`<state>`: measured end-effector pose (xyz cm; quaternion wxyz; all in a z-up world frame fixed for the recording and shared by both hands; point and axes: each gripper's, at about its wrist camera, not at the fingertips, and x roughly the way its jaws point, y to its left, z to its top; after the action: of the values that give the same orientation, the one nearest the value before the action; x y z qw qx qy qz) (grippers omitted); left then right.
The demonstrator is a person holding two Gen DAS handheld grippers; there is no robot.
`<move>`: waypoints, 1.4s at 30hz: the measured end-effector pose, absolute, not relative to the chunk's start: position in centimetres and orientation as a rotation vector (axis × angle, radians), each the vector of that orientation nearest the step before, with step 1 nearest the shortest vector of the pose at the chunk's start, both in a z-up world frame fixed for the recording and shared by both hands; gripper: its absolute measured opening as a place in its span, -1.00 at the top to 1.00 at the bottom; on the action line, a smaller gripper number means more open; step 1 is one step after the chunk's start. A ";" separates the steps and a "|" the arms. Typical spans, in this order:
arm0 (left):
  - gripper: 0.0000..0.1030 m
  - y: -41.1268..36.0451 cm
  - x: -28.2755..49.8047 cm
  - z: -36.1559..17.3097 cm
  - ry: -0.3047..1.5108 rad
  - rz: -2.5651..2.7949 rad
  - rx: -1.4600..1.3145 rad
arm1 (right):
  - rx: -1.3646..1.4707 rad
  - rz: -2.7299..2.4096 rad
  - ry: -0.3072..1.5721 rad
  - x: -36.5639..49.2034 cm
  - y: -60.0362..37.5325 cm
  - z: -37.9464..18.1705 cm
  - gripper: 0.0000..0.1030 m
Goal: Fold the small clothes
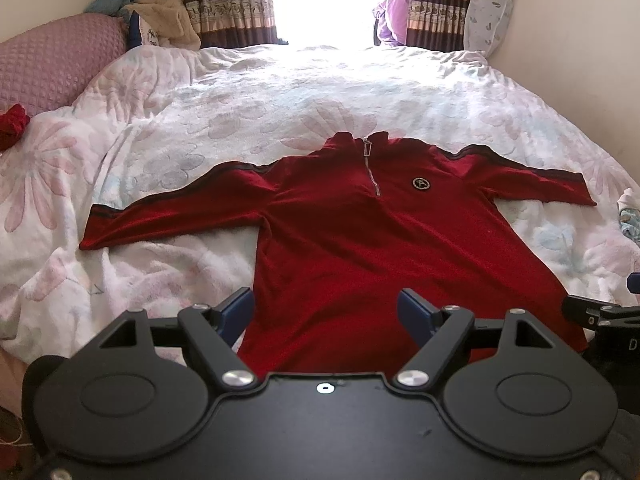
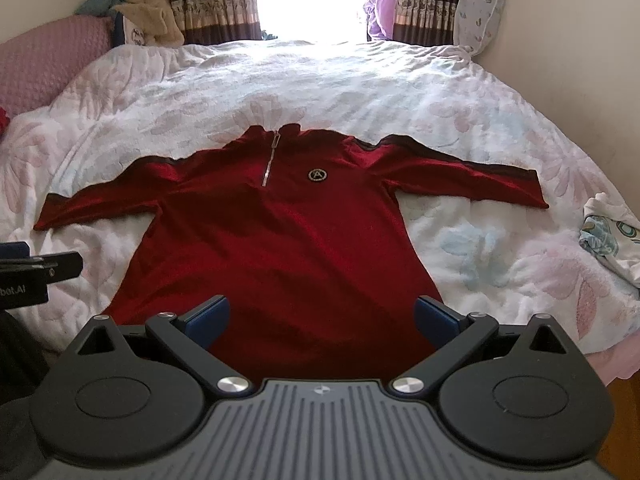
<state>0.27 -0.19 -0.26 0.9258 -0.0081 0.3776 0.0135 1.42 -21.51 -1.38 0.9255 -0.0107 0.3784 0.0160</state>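
A dark red zip-neck top (image 1: 340,232) (image 2: 272,232) lies flat and face up on the bed, both sleeves spread out sideways, collar pointing toward the window. It has a round badge on the chest. My left gripper (image 1: 326,304) hovers open above the hem, its blue pads wide apart with nothing between them. My right gripper (image 2: 322,312) is open too, just over the hem's right part. Each gripper's tip shows at the edge of the other view: the right one (image 1: 600,312) and the left one (image 2: 40,268).
The bed carries a white floral quilt (image 1: 200,128). A pink quilted pillow (image 1: 52,68) and soft toys sit at the far left, a white cushion (image 2: 478,12) in the far right corner. Small patterned cloth (image 2: 612,236) lies at the right edge, red cloth (image 1: 12,124) at left.
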 end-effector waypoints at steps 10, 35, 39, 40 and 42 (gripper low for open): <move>-0.56 -0.4 -0.1 0.7 0.747 0.020 -0.007 | -0.018 0.038 0.768 1.2 -21.2 -1.5 -1.00; -0.55 -0.5 0.4 -0.5 0.756 0.042 -0.015 | 0.005 0.061 0.767 1.2 -21.6 -1.7 -1.00; -0.55 -0.6 0.5 -0.5 0.759 0.039 -0.014 | -0.004 0.064 0.758 1.1 -21.5 -1.7 -1.00; -0.55 -0.6 0.4 -0.6 0.760 0.039 -0.014 | -0.007 0.063 0.760 1.1 -21.4 -1.7 -1.00; -0.55 -0.5 0.4 -0.6 0.761 0.037 -0.012 | -0.006 0.065 0.765 1.2 -21.4 -1.8 -1.00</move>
<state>0.45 -0.54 -0.61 0.9283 -0.0061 0.3713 0.0181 1.19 -21.40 -1.77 0.9272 -0.0029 0.3733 0.0316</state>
